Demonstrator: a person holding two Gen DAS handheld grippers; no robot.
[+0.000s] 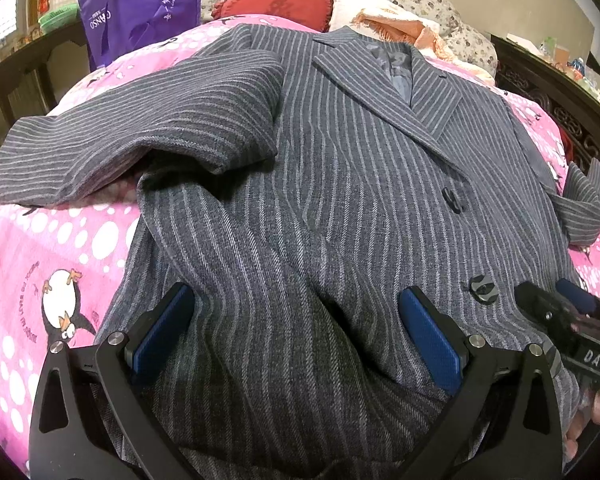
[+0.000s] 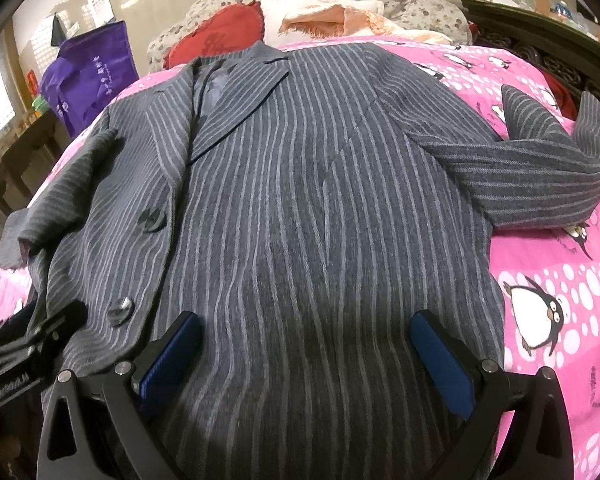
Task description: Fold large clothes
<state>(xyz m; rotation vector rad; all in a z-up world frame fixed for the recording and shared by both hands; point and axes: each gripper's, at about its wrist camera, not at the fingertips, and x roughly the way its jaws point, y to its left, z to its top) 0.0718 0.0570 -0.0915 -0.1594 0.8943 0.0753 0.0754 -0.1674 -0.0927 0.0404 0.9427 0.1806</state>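
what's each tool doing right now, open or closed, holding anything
Left tool: open, holding nothing, low over the striped coat near its hem.
Right tool: open, holding nothing, over the same coat.

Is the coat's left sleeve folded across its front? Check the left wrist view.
No, the sleeve stretches sideways off the coat onto the pink bedspread.

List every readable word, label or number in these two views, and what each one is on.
"DAS": white letters on the right gripper body.
"GANSO": purple bag, printed sideways; my best reading.
Chinese characters on the same bag: too small to read.
Pink bedsheet lettering beside the penguins: blurred.
Left gripper label: unreadable.
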